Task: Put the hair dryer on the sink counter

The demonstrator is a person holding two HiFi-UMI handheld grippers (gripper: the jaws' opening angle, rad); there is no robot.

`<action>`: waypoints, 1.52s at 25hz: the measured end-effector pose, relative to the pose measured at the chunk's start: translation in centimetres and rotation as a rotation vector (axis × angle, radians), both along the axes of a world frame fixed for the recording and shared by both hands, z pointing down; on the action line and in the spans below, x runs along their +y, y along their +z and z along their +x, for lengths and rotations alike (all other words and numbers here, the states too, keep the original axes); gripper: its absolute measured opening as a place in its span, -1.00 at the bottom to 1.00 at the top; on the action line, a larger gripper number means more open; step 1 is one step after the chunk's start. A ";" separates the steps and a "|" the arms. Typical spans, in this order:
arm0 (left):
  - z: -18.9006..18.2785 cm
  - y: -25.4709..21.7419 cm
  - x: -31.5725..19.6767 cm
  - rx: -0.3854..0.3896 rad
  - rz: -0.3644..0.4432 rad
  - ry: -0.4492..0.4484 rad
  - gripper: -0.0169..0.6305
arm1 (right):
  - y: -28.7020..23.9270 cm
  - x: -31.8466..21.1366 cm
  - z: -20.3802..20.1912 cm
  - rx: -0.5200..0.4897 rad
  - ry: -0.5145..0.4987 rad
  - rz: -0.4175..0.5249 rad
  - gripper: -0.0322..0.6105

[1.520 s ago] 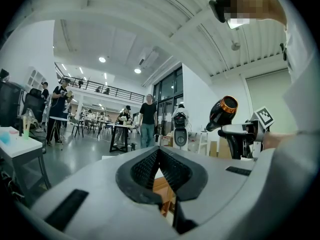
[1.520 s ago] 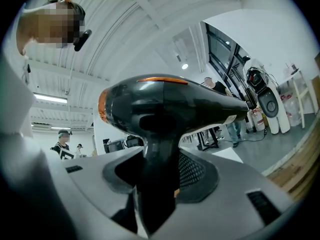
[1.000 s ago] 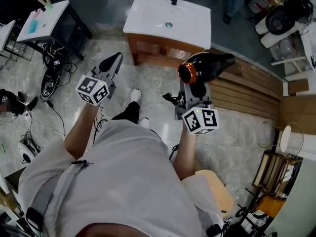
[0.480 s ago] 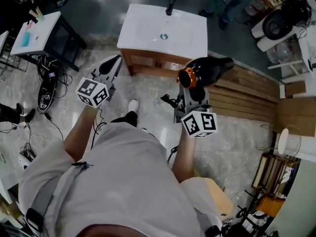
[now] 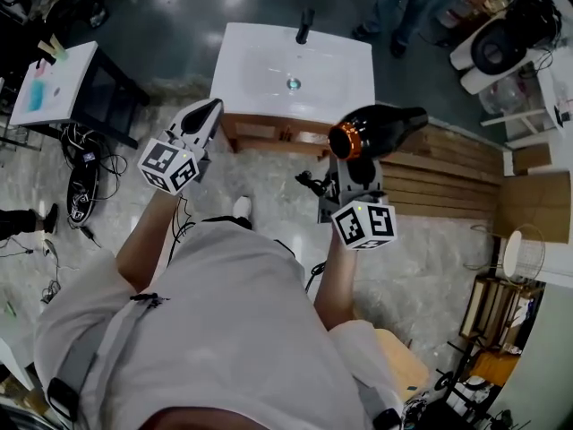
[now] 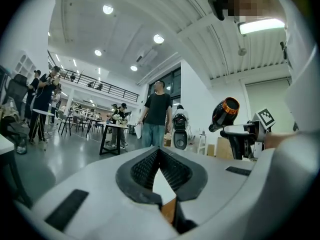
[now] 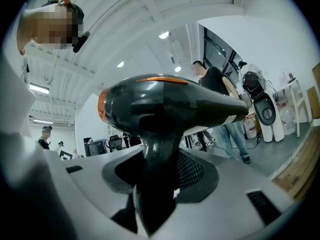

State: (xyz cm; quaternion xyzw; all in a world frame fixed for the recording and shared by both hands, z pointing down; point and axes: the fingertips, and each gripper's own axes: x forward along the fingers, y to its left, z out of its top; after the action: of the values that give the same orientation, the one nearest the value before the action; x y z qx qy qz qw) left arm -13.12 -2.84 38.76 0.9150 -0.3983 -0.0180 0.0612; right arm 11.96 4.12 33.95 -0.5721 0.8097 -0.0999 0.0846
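The hair dryer (image 5: pixel 374 131), black with an orange ring at its wide end, was held in the air by the right gripper (image 5: pixel 352 170), whose jaws were clamped on its handle. Its barrel was carried roughly level, near the front right corner of the sink counter (image 5: pixel 336 65) in the head view, and was not resting on it. The left gripper (image 5: pixel 206 116) was held up well apart from it, jaws brought together with nothing between them.

The counter's white top was marked by a round drain (image 5: pixel 293 83) in the basin and a dark faucet (image 5: pixel 305 25) at the far edge, and it was carried on a wooden cabinet (image 5: pixel 269 133). Pale marbled floor tiles (image 5: pixel 116 195) were laid in front of the cabinet, with wooden planks (image 5: pixel 448 164) to the right. A dark glossy floor (image 5: pixel 197 3) was seen beyond. A small white table (image 5: pixel 54 74) was placed to the left, with cables (image 5: pixel 85 164) strewn below it. In the left gripper view, a large hall with ceiling lights and a standing person (image 6: pixel 157 115) in a black shirt was shown.
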 end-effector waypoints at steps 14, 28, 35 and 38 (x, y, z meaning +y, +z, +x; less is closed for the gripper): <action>-0.2 1.3 -8.6 0.025 -0.014 0.095 -0.95 | -0.7 -6.4 1.2 0.033 0.123 0.015 -0.33; 0.6 2.7 -12.0 0.014 -0.053 0.100 -0.95 | -3.0 -11.0 2.3 0.041 0.126 0.008 -0.33; 2.3 3.2 -14.4 0.013 -0.056 0.054 -0.95 | -3.9 -14.5 3.0 0.031 0.051 0.032 -0.33; 3.6 3.3 -15.8 0.014 -0.058 0.043 -0.95 | -4.0 -16.4 3.6 0.031 0.018 0.041 -0.33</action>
State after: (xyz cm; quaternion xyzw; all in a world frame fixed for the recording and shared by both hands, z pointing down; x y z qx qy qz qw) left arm -9.55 -18.67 42.02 0.9210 -0.3786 -0.0114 0.0907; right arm 15.58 -12.25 29.91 -0.5788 0.8077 -0.0736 0.0850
